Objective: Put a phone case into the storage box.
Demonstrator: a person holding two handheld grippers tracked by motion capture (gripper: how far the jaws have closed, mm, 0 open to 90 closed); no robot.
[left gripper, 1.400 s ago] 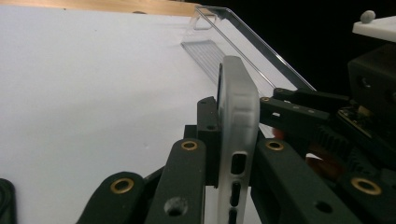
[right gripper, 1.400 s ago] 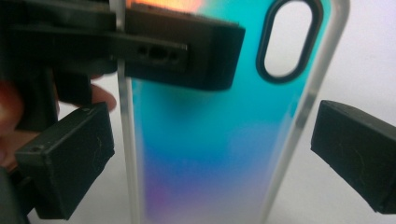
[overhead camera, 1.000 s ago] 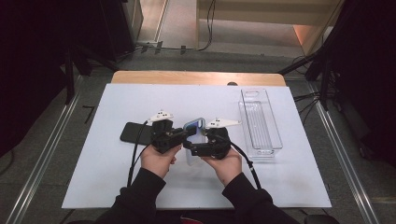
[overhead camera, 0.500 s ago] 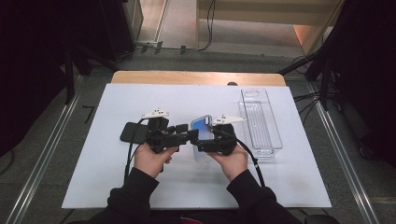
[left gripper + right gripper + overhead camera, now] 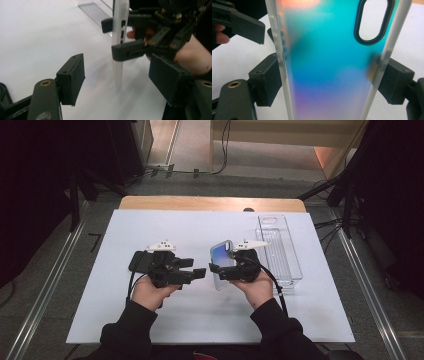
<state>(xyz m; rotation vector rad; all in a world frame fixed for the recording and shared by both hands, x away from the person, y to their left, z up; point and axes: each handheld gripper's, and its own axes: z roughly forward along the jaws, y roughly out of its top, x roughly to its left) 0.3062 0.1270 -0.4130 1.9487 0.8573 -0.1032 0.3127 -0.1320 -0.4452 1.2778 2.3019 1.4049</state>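
Lying across the desk (image 5: 150, 225), a white sheet (image 5: 165, 320) — above it, clenched upright by its edges in the right gripper (image 5: 216, 270), an iridescent phone case (image 5: 222, 256) — nearby, just opened and holding nothing, the left gripper (image 5: 200, 272).

The right hand-held gripper (image 5: 329, 82) clamps an iridescent phone case (image 5: 329, 62) by its clear side edges.

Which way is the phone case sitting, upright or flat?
Upright: the phone case stands on edge off the table, clamped across its width by the right tool.
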